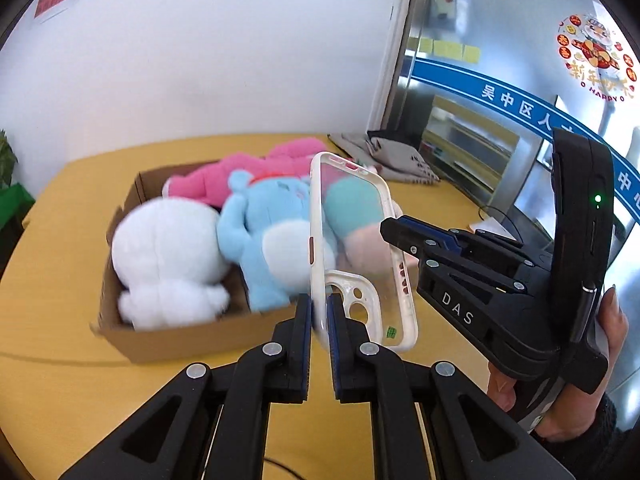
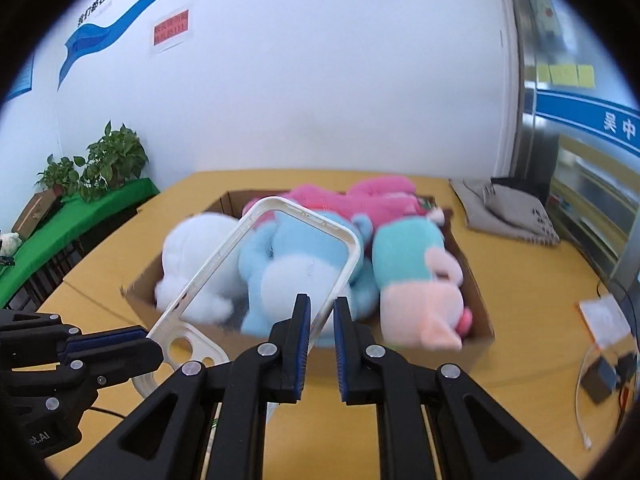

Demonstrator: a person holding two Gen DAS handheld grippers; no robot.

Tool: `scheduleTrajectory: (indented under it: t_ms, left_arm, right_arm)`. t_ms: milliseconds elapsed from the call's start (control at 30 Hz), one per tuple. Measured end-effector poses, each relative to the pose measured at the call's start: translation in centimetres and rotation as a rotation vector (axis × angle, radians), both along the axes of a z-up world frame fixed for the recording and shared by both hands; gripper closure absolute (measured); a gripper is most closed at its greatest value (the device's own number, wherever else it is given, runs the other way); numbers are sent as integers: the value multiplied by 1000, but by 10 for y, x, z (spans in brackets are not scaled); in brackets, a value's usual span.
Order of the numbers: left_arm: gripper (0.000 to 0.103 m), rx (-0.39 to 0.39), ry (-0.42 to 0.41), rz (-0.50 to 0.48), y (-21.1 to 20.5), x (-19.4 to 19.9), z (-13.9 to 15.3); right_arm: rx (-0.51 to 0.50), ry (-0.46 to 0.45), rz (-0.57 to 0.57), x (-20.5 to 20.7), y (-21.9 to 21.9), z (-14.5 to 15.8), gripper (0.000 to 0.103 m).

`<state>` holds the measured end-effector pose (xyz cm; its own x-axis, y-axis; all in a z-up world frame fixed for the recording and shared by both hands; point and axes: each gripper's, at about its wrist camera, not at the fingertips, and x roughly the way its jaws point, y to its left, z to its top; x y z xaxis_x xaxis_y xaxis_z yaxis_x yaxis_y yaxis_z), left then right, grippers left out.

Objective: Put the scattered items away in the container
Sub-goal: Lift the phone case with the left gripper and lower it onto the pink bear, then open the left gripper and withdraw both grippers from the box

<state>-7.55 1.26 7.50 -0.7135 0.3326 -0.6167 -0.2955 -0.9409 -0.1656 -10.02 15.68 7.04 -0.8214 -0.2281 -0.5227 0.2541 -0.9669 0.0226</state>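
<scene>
A clear phone case (image 1: 354, 236) (image 2: 280, 268) with a white rim hangs in the air above the yellow table, in front of the cardboard box (image 1: 160, 340) (image 2: 482, 320). My left gripper (image 1: 320, 306) (image 2: 154, 346) is shut on its long edge near the camera cutout. My right gripper (image 2: 322, 310) (image 1: 394, 236) is shut on the opposite long edge. Inside the box lie a white plush (image 1: 168, 256) (image 2: 192, 252), a blue plush (image 1: 268, 240) (image 2: 288, 276), a pink plush (image 1: 248, 168) (image 2: 360, 196) and a teal-and-pink plush (image 1: 356, 208) (image 2: 416, 280).
A folded grey cloth (image 1: 396, 156) (image 2: 508, 216) lies at the table's back right. A paper sheet (image 2: 604, 318), a small black item (image 2: 604, 376) and a white cable (image 2: 580, 400) sit at the right edge. Potted plants (image 2: 100, 164) stand on a green shelf left. A hand (image 1: 614, 320) holds the right gripper.
</scene>
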Motion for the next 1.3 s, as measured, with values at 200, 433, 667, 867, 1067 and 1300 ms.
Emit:
scheduleTrajectory:
  t_ms: [200, 433, 667, 867, 1067, 1300]
  left_arm:
    - [96, -7, 43, 50, 17, -61, 25]
    - [96, -13, -23, 3, 32, -153, 26]
    - [96, -48, -215, 29, 6, -253, -51]
    - [93, -32, -237, 11, 1, -264, -58]
    - [24, -65, -206, 104, -13, -254, -47]
    - [0, 20, -61, 228, -50, -183, 5]
  right_arm:
    - [-10, 11, 6, -66, -9, 23, 92]
    - [2, -28, -48, -153, -8, 29, 92]
    - [74, -222, -90, -247, -21, -39, 96]
    - [210, -164, -108, -245, -41, -52, 93]
    - [142, -122, -129, -225, -23, -36, 48]
    - [105, -23, -101, -155, 11, -4, 24]
